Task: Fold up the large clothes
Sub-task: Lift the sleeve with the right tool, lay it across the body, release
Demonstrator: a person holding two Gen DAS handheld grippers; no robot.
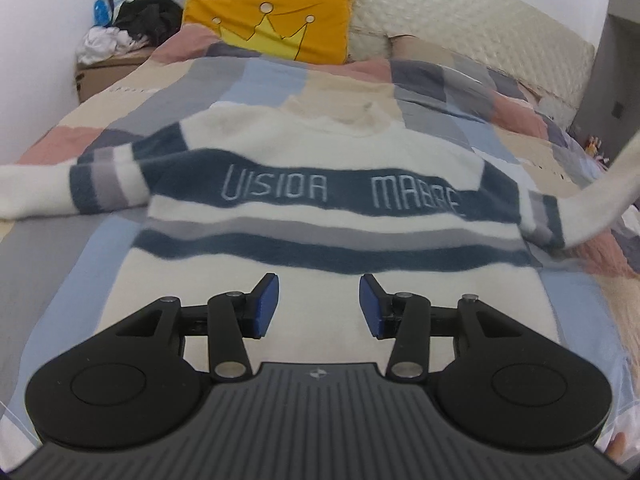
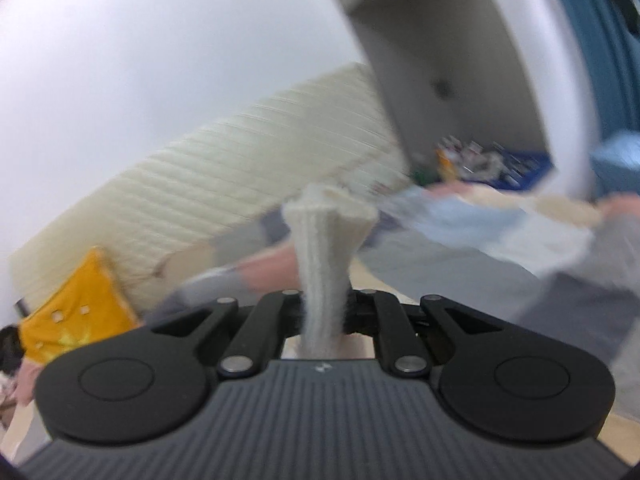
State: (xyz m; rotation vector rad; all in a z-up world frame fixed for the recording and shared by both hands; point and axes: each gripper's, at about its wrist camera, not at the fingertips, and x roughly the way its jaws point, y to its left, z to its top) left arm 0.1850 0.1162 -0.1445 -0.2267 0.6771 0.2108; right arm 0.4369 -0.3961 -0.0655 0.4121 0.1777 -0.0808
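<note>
One sweater (image 1: 320, 216) lies flat, front up, on the bed (image 1: 48, 240), hem toward the left wrist camera and collar toward the pillow (image 1: 276, 20). Knit is fuzzy, cream with navy and grey bands across chest and sleeves; the widest navy band carries pale stitched lettering that reads roughly "VISIOA MABRE", last letters unclear. Left sleeve (image 1: 60, 188) rests flat across the patchwork quilt (image 1: 440, 88). Right sleeve (image 1: 600, 192) rises off the bed toward the frame's right edge.

Left gripper (image 1: 319, 306) hangs above the lower cream panel, blue pads apart, nothing between them. Right gripper (image 2: 323, 312) is clamped on the ribbed cream cuff (image 2: 328, 220), which stands bunched above the closed jaws; that view is blurred.

Quilt shows open room on both sides of the sweater. Orange pillow bears a yellow crown outline, leaning on a quilted cream headboard (image 1: 480, 12). Clothes pile (image 1: 132, 24) sits on a cardboard box at the far left corner.
</note>
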